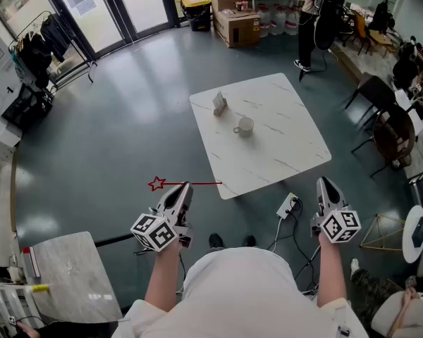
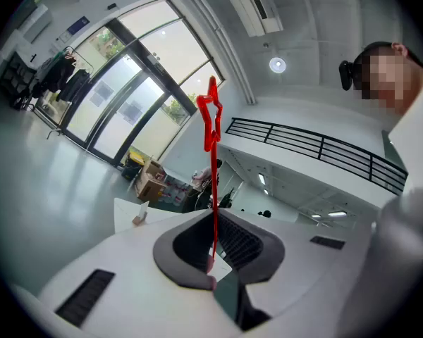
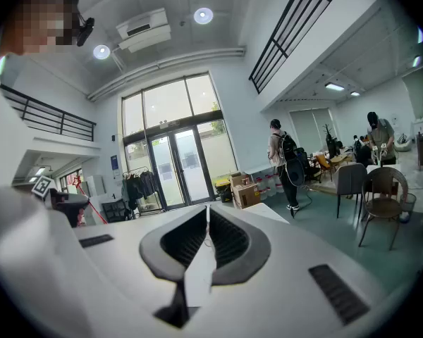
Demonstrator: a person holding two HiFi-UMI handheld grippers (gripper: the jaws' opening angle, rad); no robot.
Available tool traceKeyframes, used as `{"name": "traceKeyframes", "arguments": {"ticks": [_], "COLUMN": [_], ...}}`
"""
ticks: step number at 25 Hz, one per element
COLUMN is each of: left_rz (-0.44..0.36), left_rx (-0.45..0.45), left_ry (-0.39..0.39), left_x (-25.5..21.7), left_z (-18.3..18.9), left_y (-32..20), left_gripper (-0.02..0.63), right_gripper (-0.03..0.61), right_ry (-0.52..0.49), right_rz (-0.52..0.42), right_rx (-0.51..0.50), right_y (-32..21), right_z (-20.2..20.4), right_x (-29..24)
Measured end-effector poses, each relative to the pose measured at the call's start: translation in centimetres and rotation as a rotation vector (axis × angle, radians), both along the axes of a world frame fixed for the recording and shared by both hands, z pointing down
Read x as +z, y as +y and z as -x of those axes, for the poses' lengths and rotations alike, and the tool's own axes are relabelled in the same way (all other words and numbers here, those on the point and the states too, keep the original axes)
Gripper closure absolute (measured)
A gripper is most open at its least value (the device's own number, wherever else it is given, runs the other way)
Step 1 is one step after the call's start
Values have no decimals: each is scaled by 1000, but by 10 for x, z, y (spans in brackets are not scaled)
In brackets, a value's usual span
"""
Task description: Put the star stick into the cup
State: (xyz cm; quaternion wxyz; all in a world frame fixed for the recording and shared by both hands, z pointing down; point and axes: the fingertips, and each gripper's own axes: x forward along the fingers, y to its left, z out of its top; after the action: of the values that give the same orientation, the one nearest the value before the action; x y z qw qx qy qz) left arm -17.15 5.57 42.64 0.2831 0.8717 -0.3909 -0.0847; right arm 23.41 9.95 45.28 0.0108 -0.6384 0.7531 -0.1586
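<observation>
Left gripper (image 1: 185,186) pinching star stick (image 1: 197,183), held level off table (image 1: 289,146) near corner, star end away from table. Right gripper (image 1: 326,184) jaws pressed together, empty. Cup (image 1: 244,125) mid-table, folded card (image 1: 220,104) beside. Power strip (image 1: 287,205) on floor by table; cardboard boxes (image 1: 237,25) beyond.

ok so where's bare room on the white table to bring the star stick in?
The table is bare over its near half, from the cup to the near edge, and along its right side. Crowding is only far left, where a small upright card stands close to the cup, not touching.
</observation>
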Motion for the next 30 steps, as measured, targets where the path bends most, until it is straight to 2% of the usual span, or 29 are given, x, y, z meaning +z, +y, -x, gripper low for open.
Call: {"name": "traceKeyframes", "arguments": {"ticks": [17,30], "left_rz": [6,27], "left_rx": [-3,-60], "left_ry": [-2,-23], "left_x": [4,13], "left_z": [3,-35], "left_y": [-7,8], "left_gripper": [591,591], "right_gripper": [546,546], "right_ry": [-18,-34], "right_rz": [-7,20], "right_rx": [-17,-45], "right_y": [-9,-8], "right_z": [10,-33], "right_x": [-1,16]}}
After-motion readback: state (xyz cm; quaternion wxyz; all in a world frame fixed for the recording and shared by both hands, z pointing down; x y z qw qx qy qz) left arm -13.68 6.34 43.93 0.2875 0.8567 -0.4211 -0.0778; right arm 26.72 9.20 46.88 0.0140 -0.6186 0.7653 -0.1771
